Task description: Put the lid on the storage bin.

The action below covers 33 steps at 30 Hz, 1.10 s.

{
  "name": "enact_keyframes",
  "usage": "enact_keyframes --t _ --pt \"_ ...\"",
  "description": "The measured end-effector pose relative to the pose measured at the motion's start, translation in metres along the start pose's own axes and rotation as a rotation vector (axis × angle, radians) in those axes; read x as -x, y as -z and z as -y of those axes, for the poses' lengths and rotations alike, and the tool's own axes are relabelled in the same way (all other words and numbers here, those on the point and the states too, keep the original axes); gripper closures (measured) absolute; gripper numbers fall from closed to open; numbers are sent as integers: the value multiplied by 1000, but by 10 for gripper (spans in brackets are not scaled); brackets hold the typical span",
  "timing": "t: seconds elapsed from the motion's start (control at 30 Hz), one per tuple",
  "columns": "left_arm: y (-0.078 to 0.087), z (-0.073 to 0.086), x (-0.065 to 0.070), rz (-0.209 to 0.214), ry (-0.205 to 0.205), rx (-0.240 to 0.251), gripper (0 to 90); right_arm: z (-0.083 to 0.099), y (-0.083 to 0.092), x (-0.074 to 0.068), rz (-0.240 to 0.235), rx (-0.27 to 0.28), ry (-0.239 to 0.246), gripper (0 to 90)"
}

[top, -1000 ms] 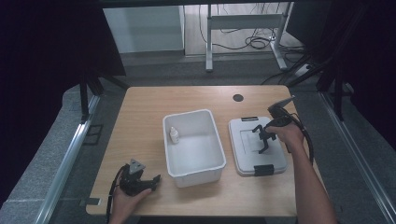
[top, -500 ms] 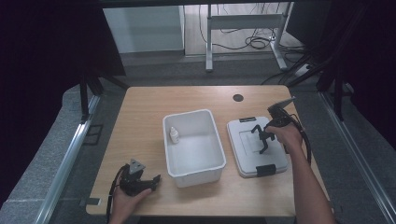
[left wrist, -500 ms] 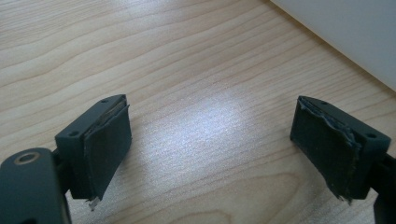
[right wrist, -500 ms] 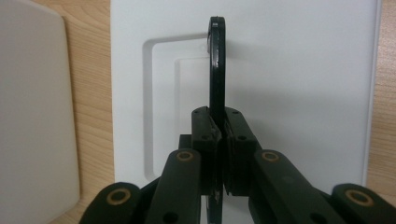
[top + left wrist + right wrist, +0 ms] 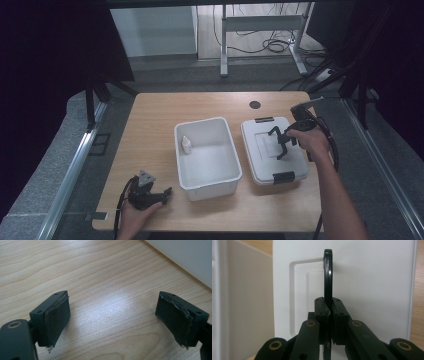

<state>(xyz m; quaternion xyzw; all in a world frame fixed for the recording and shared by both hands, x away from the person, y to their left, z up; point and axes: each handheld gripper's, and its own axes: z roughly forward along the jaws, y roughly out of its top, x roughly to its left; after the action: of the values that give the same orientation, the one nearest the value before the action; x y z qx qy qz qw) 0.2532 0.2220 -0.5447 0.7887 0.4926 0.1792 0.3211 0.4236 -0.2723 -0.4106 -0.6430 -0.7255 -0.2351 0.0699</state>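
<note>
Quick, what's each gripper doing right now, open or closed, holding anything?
Left gripper: open, empty, resting on the table.
Right gripper: shut on the lid's black handle.

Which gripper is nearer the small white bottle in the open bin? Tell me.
Right, though narrowly. The right gripper grips the lid handle beside the bin; the left gripper rests on the table, diagonally from the bottle.

Right gripper [image 5: 281,144]: jaws closed further within the last second, now clamped on the black handle [image 5: 327,275] of the white lid [image 5: 272,150]. Handle drawn upright from the lid. Gripper and hand [image 5: 306,140] raised slightly since the earlier pictures.
</note>
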Motion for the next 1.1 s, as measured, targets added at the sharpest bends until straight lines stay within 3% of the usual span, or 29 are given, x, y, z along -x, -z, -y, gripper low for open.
enact_keyframes --t 0.23,0.4,0.47,0.63,0.87,1.1 --pt "0 0 0 -1 0 0 124 0 20 -15 -11 24 26 851" --pt "0 0 0 -2 -1 2 125 0 29 -21 -26 32 19 850" --pt "0 0 0 -2 -1 2 125 1 36 -25 -68 35 19 851" --pt "0 0 0 -1 -1 1 125 2 46 -36 -93 35 19 851" --pt "0 0 0 -1 -1 0 125 2 54 -54 -91 39 46 850" --pt "0 0 0 -1 -1 -1 126 1 62 -62 -91 48 53 850"
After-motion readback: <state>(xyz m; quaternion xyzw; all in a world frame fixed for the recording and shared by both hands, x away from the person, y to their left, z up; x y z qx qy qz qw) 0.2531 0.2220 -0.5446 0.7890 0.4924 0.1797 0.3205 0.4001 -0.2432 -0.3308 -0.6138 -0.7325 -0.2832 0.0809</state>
